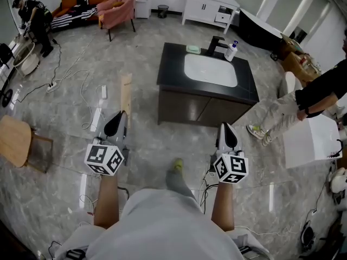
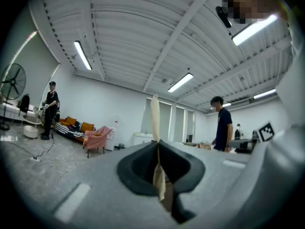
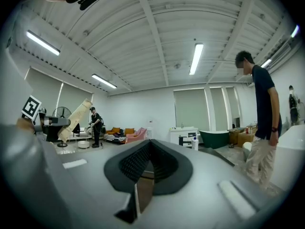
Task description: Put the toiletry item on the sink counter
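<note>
Left gripper jaws pinched shut on a thin flat tan packet, the toiletry item; it sticks out forward past the jaw tips, edge-on in the left gripper view. Right gripper jaws together, nothing between them. Both held low in front of the person, well apart from the dark sink counter ahead. Counter has a white basin, black faucet, pump bottle, green soap dish. Packet not on counter yet
</note>
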`<state>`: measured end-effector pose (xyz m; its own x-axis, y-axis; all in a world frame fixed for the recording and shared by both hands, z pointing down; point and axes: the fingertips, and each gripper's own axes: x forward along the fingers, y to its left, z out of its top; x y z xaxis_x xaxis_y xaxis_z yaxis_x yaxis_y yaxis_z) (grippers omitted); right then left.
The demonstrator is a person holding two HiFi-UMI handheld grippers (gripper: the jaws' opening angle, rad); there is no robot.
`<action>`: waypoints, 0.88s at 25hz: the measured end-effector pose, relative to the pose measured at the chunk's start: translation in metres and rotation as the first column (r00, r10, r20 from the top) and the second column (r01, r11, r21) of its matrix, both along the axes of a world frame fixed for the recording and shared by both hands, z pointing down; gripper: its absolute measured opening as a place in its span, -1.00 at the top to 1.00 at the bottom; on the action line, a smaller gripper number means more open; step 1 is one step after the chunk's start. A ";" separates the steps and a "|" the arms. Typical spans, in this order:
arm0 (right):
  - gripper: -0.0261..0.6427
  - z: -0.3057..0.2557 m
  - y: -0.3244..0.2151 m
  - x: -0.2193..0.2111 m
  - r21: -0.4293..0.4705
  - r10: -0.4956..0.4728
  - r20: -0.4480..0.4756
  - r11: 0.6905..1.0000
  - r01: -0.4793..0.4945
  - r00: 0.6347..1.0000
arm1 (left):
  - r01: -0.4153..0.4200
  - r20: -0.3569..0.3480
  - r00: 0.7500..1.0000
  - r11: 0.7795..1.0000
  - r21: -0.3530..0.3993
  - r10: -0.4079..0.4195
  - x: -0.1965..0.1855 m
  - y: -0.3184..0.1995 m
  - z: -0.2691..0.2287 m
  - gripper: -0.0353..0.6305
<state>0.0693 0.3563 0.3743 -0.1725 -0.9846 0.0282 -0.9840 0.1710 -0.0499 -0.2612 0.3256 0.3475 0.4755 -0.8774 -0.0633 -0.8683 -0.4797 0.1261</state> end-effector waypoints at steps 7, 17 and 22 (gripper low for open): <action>0.91 0.011 -0.070 0.014 0.001 -0.027 0.020 1.000 0.027 0.999 | 0.009 0.035 0.999 1.000 -0.002 -0.009 0.019 -0.061 0.000 0.89; 0.91 0.028 -0.216 0.077 -0.017 -0.055 0.043 0.998 0.056 0.998 | 0.066 0.075 0.995 0.997 -0.043 -0.063 0.073 -0.195 0.011 0.89; 0.91 0.019 -0.278 0.112 -0.007 -0.088 0.062 0.996 0.089 0.994 | 0.065 0.086 0.994 0.997 -0.038 -0.062 0.119 -0.252 -0.003 0.89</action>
